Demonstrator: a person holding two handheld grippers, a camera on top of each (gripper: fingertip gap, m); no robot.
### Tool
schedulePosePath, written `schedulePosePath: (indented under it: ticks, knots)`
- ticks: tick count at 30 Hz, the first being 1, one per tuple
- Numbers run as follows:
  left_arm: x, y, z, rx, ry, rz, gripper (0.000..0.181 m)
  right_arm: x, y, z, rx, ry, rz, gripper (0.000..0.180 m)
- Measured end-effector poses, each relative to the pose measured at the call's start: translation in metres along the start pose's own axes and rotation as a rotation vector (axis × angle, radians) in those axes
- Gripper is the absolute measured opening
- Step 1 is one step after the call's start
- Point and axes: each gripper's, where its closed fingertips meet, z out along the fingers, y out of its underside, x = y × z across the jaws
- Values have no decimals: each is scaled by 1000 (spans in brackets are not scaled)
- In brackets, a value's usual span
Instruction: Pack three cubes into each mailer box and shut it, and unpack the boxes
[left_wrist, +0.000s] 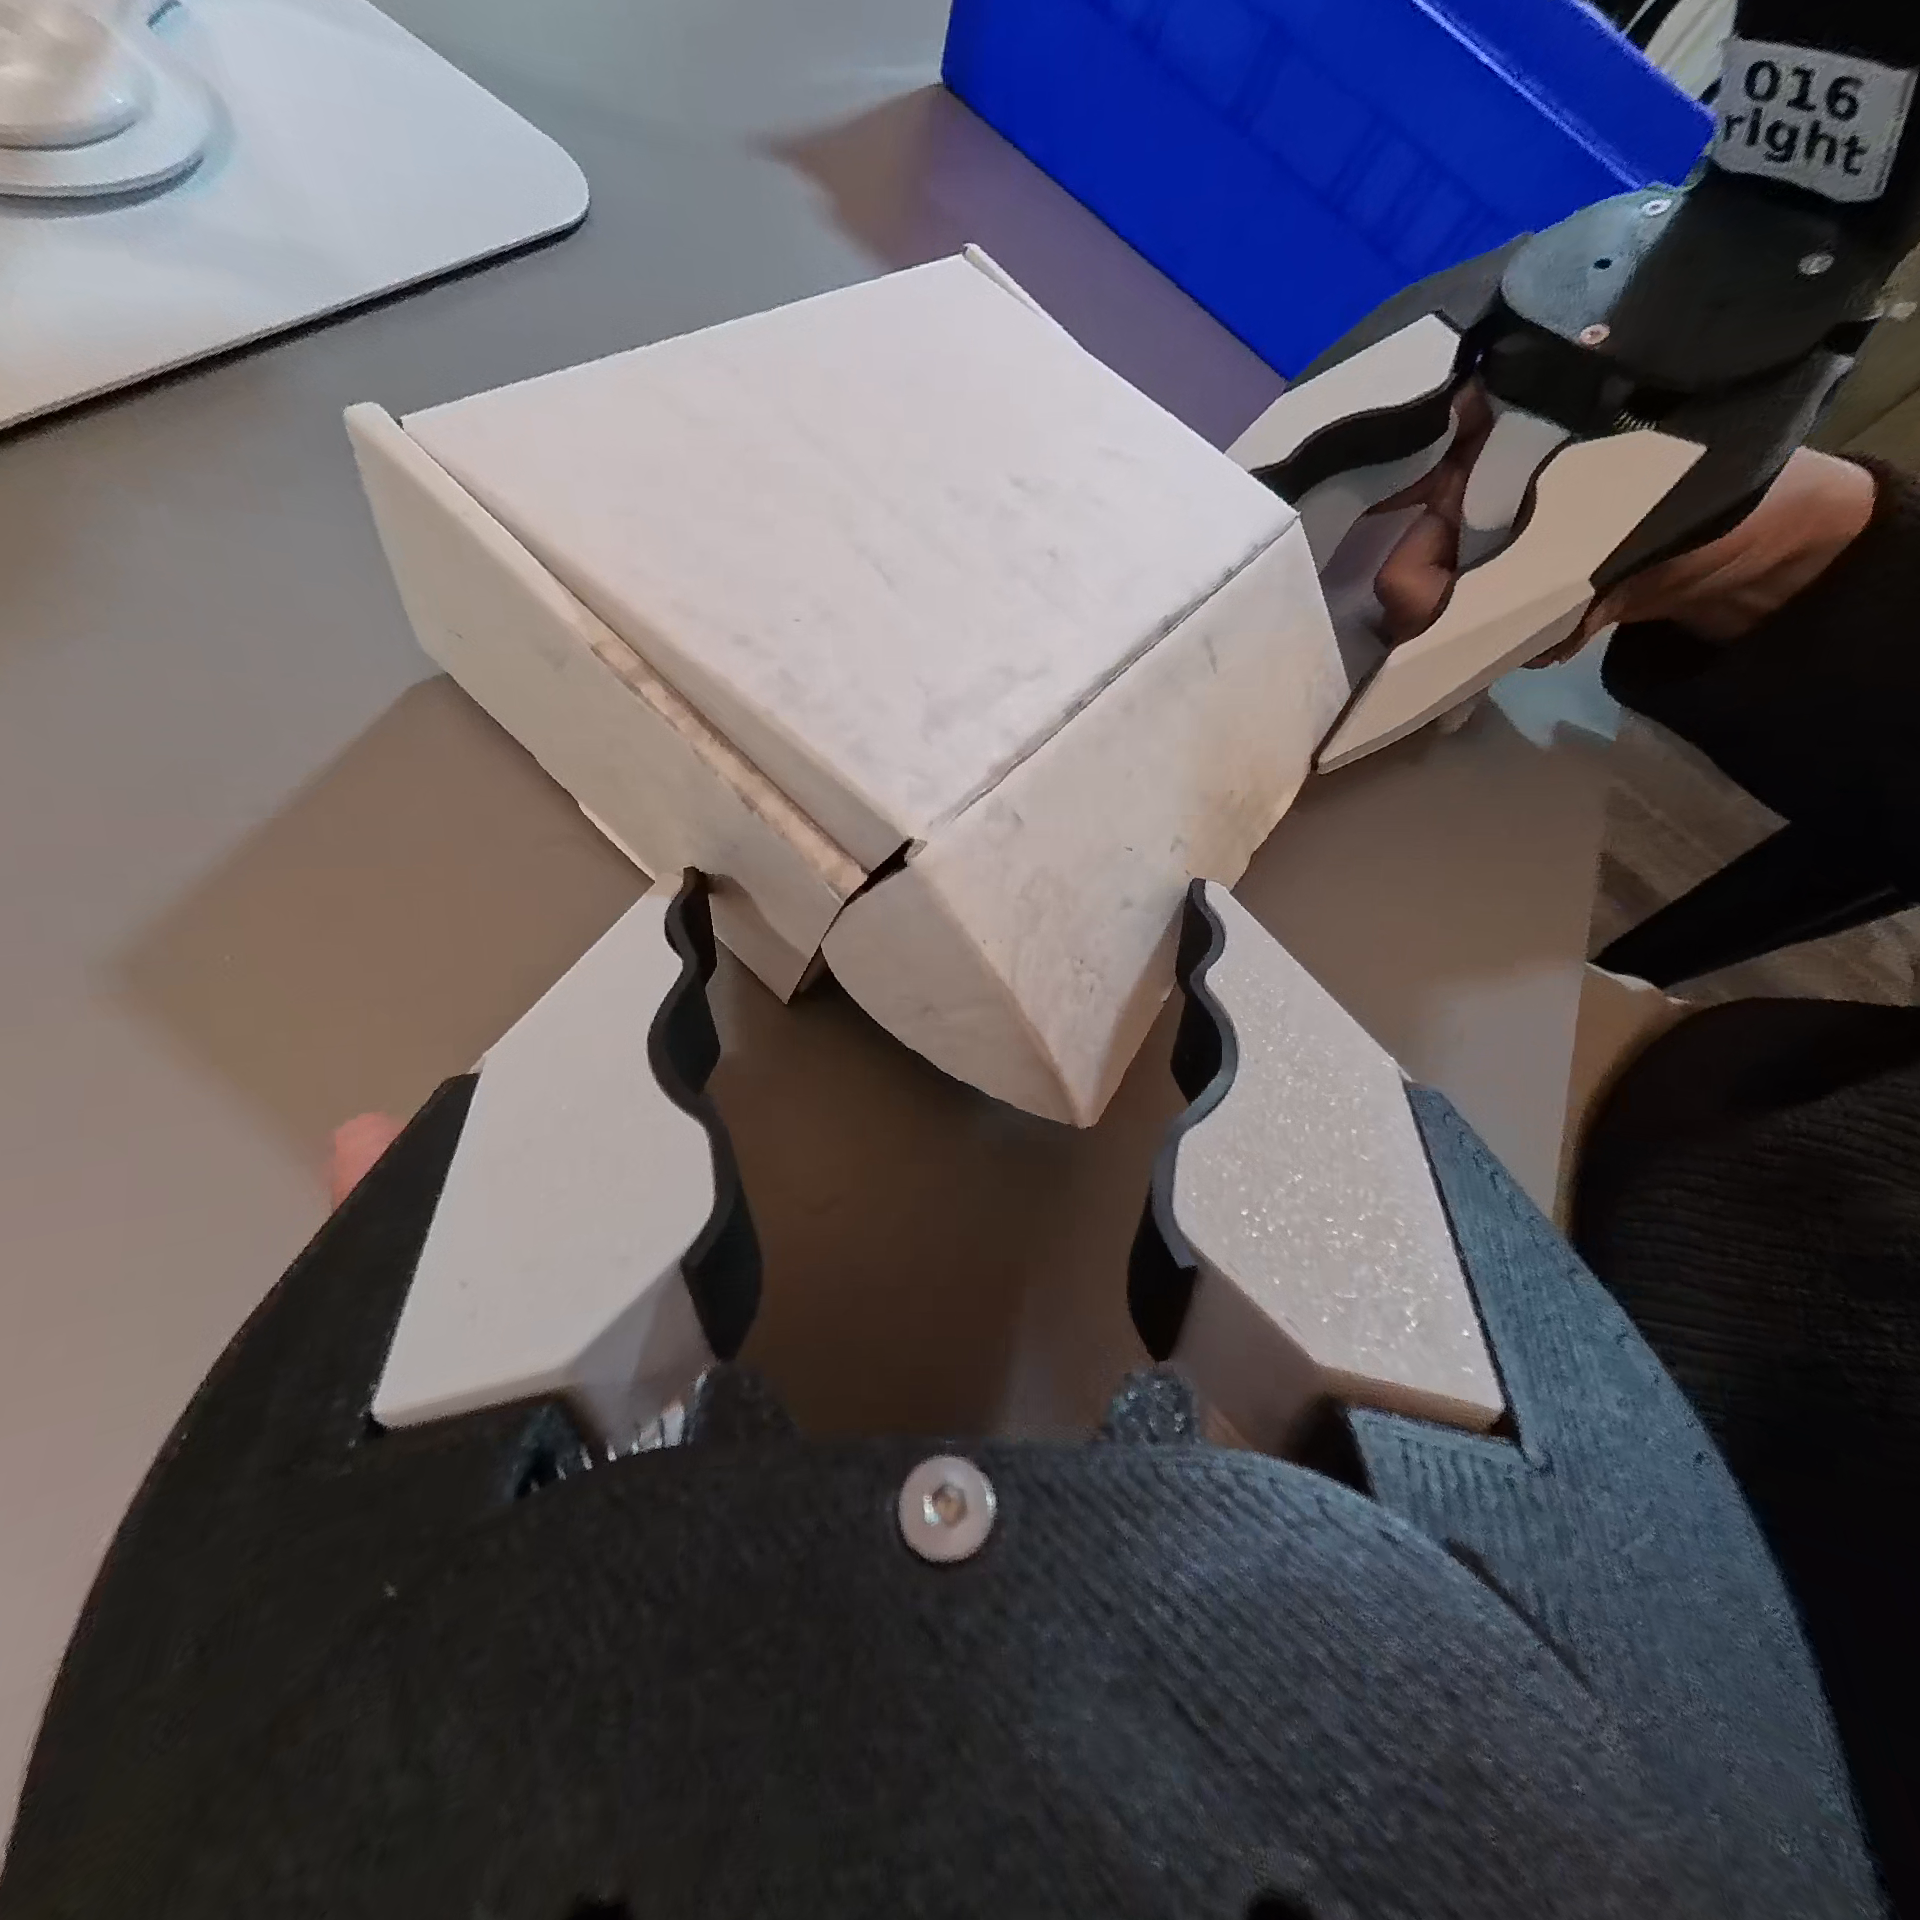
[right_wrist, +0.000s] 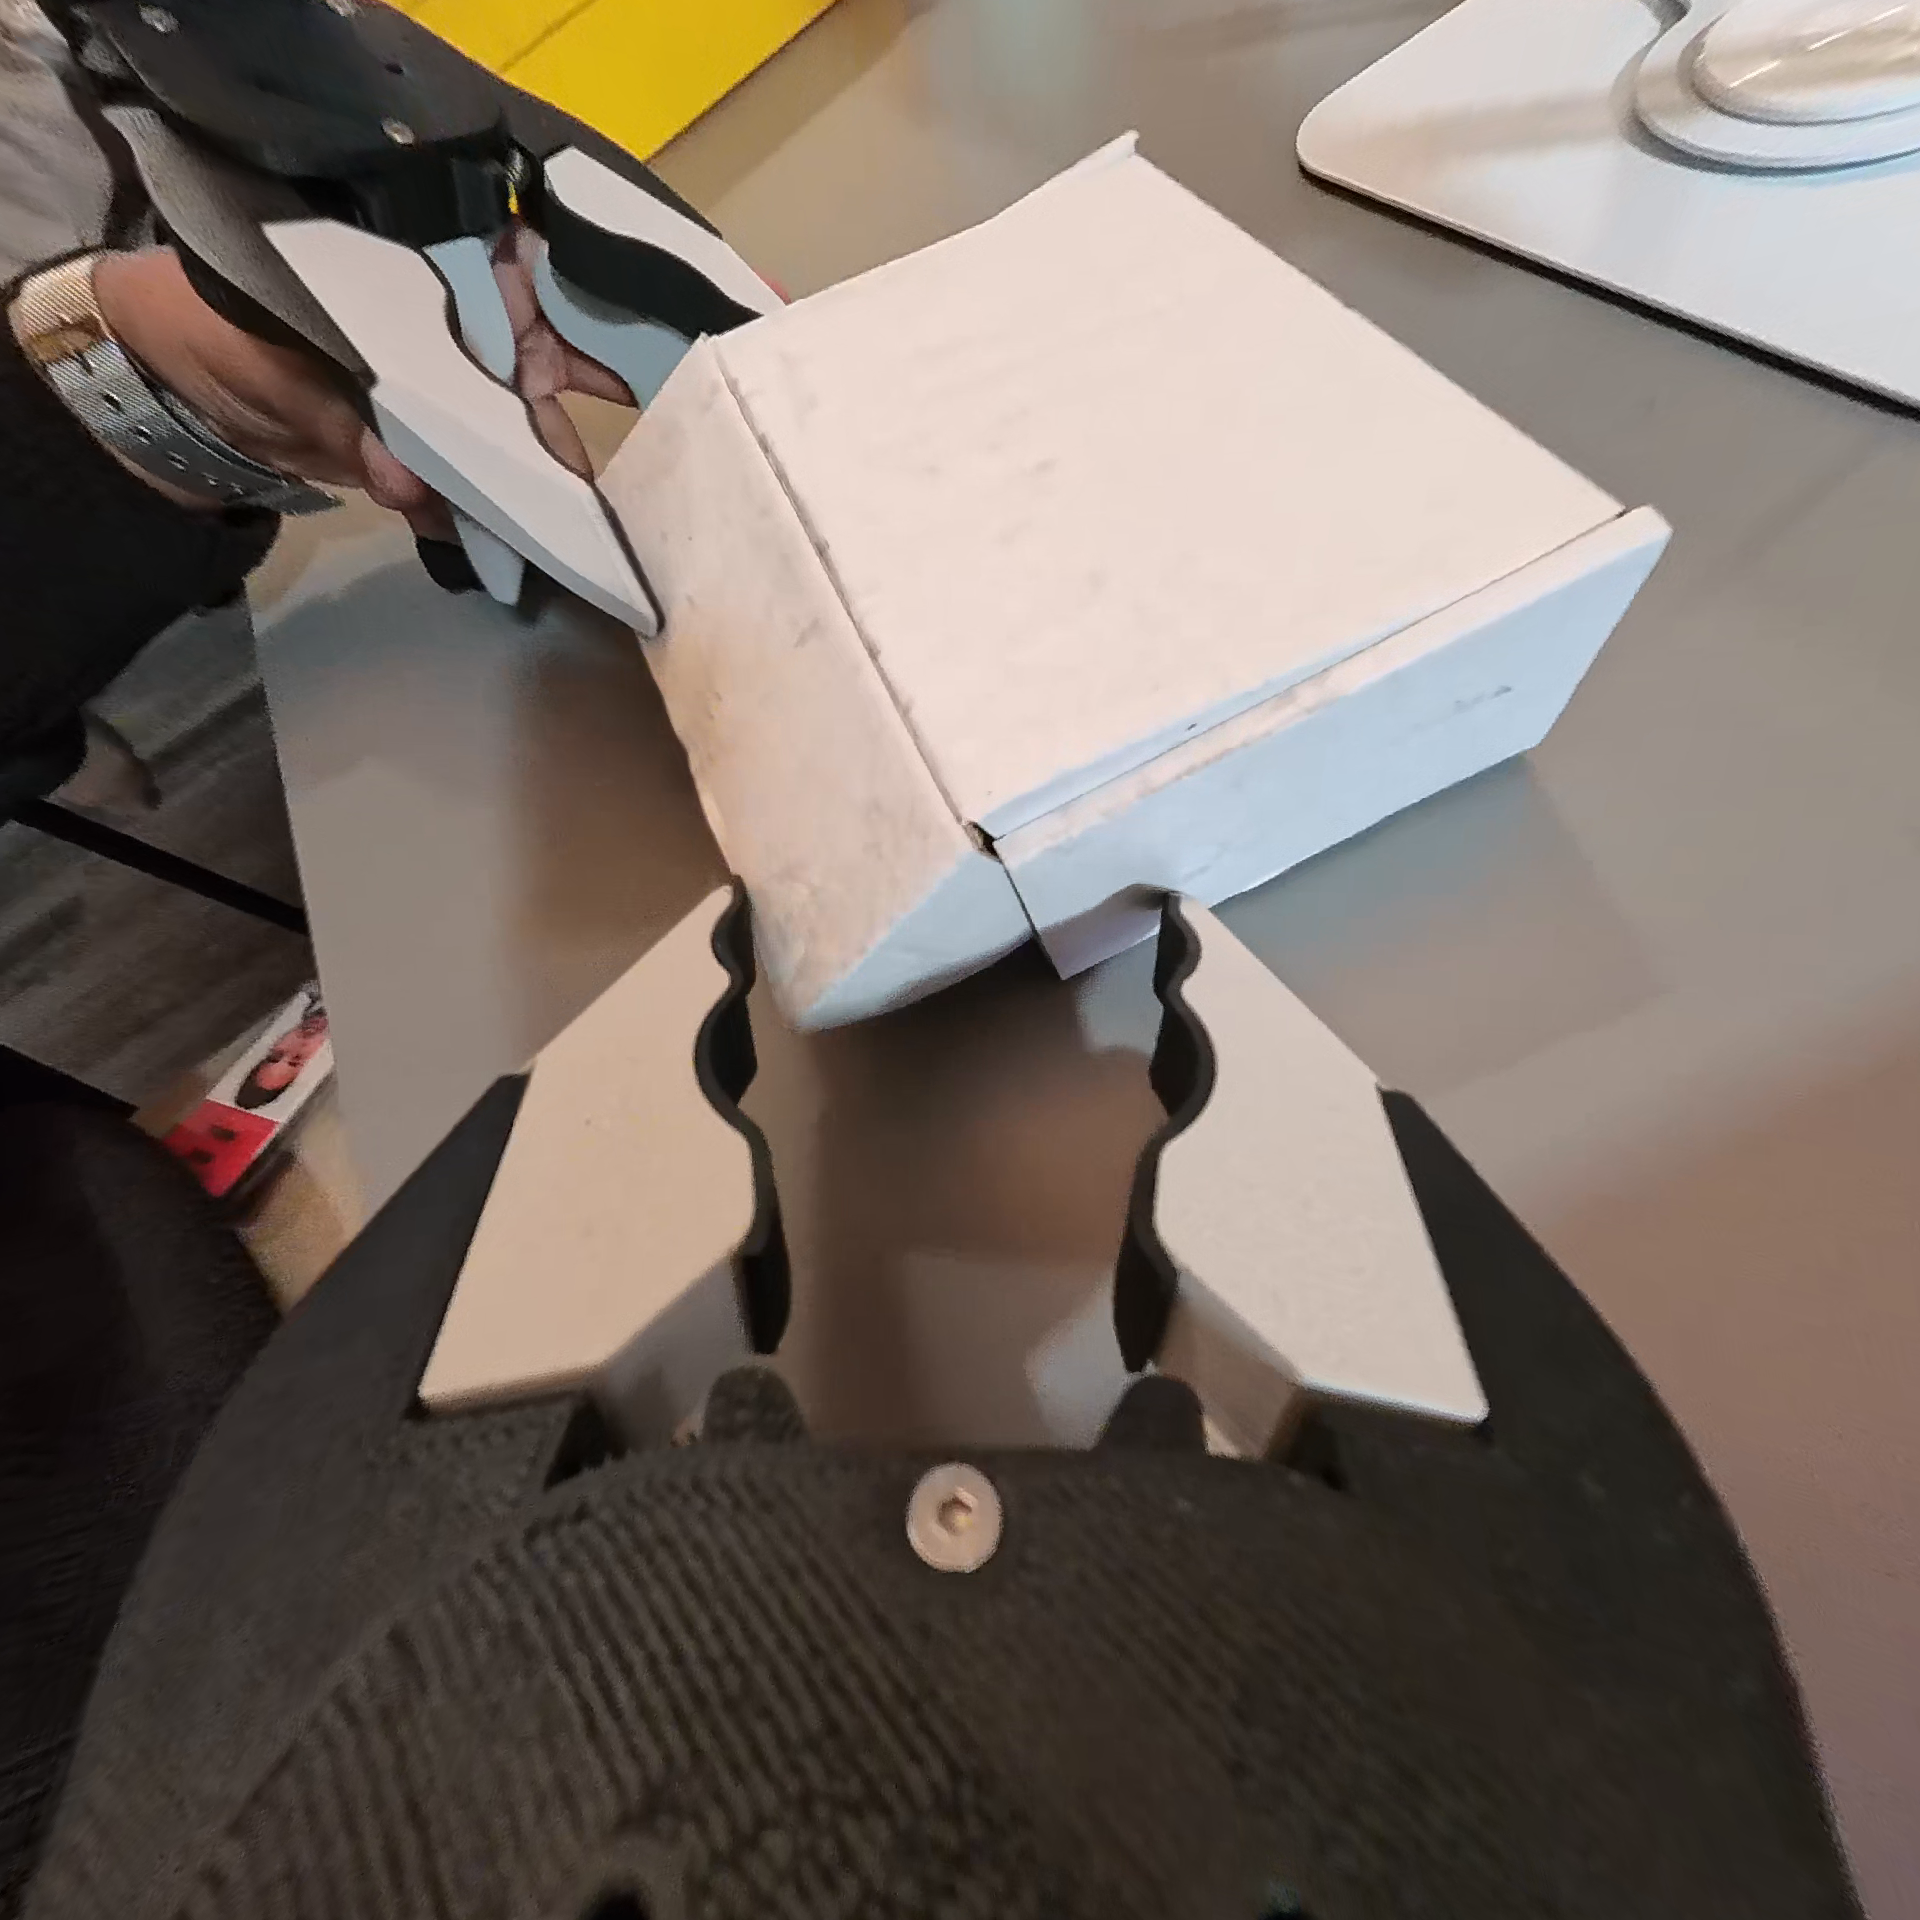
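Note:
A white mailer box (left_wrist: 831, 582) lies on the grey table with its lid folded down. Its front flap (left_wrist: 997, 956) sticks out loose toward the table's near edge, with a gap along the side seam. My left gripper (left_wrist: 943, 894) is open and empty, its fingertips on either side of the flap's corner. My right gripper (right_wrist: 951, 899) is open and empty at the flap's other corner; it also shows in the left wrist view (left_wrist: 1299, 603) beside the box. The box (right_wrist: 1091, 520) and left gripper (right_wrist: 707, 457) show in the right wrist view. No cubes are visible.
A blue bin (left_wrist: 1299, 156) stands behind the box. A yellow bin (right_wrist: 644, 52) lies at the far left. A white monitor stand base (left_wrist: 260, 208) (right_wrist: 1662, 208) sits on the far side. The table edge (right_wrist: 301, 935) runs close by the flap.

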Motion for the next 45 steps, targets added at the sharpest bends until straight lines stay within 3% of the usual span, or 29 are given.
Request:
schedulePosePath:
  ticks: [28,32,36,40,45]
  knots:
    - [1,-3,-5,13,-60,115,83,-1,-5,-4,-2,59,-115,68]
    - [11,-25,-20,110,-58,137,77,-6,-5,-8,17,-2,-57,71]
    - [49,-54,-42,257,-15,188,65,-29,9,-11,-11,-197,75,70]
    - [57,-41,-35,261,-115,170,71,-29,15,-15,-39,-160,11,70]
    - [64,13,-16,85,-120,89,73,-14,13,-26,-10,-102,19,74]
